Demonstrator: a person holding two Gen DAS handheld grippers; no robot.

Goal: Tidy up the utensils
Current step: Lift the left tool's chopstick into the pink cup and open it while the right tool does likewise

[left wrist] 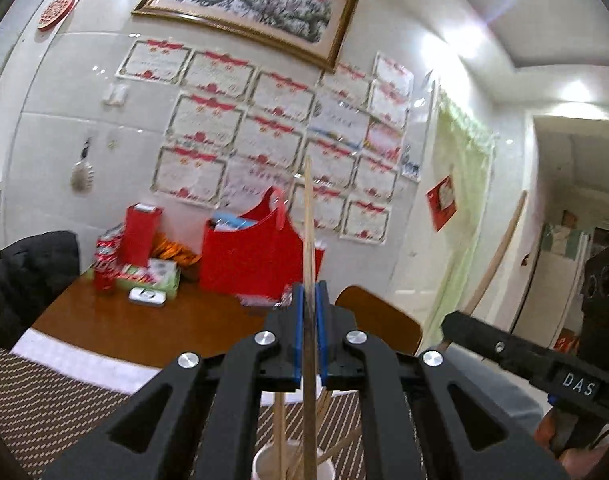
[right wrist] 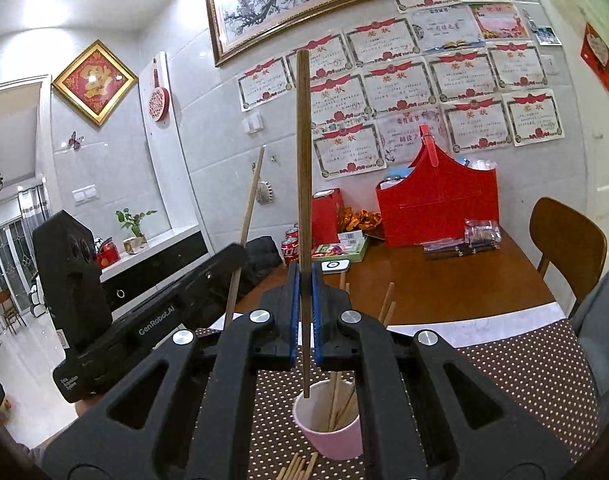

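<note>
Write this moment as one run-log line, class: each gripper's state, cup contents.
left gripper: shut on light chopstick | right gripper: shut on dark chopstick | pink cup: several chopsticks inside

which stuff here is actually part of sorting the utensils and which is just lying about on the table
Part of the job:
- dark chopstick clamped in the right gripper
- light chopstick clamped in the left gripper
- pink cup holding chopsticks
- loose chopsticks on the dotted mat

Just lying about:
- red basket
- soda cans
- red gift bag
- black jacket
</note>
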